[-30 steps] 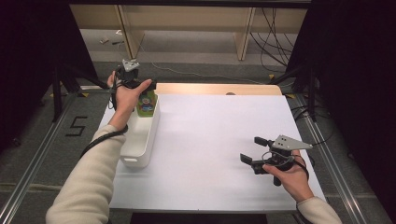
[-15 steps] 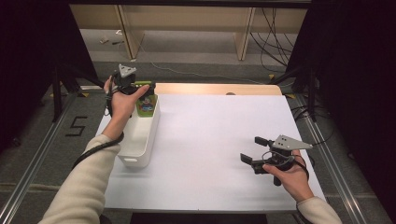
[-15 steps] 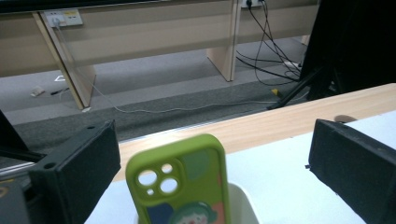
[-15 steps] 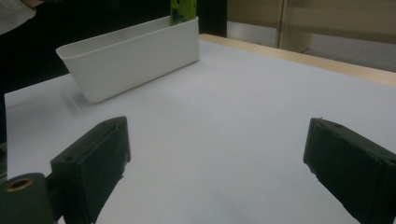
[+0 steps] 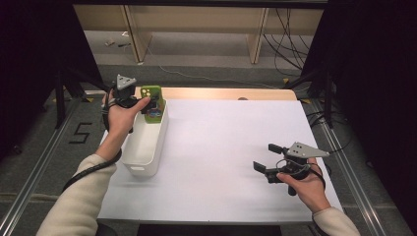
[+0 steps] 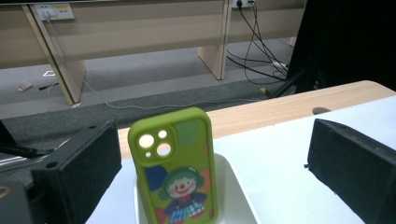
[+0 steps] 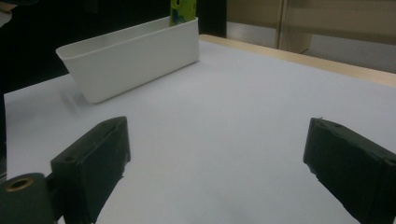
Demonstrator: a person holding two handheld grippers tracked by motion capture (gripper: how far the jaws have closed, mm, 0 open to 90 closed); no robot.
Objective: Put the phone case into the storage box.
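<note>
The lime-green phone case with a cartoon clown printed on its back (image 6: 173,168) stands upright at the far end of the long white plastic bin (image 5: 142,145), leaning against its end wall with the camera cut-outs uppermost. That pose keeps its flat faces exposed above the rim, which I judge makes it easy for you to pinch from either side.

Your left gripper (image 5: 140,101) hangs just behind and above that end of the bin. Its two black jaws are spread wide, one on each side of the case and clear of it, so it has hold of nothing. In the left gripper view the case sits nearer the left jaw than the right.

Your right gripper (image 5: 268,158) rests well apart, low over the white table surface (image 5: 226,147) near the front right corner; its jaws also gape wide around bare table, gripping nothing. It looks parked out of the way while the left hand works.

The foot of the case is cut off in the left gripper view, and in the right gripper view the bin wall hides all but its top. Whether it rests on the bin floor, or holds a phone, cannot be told.
</note>
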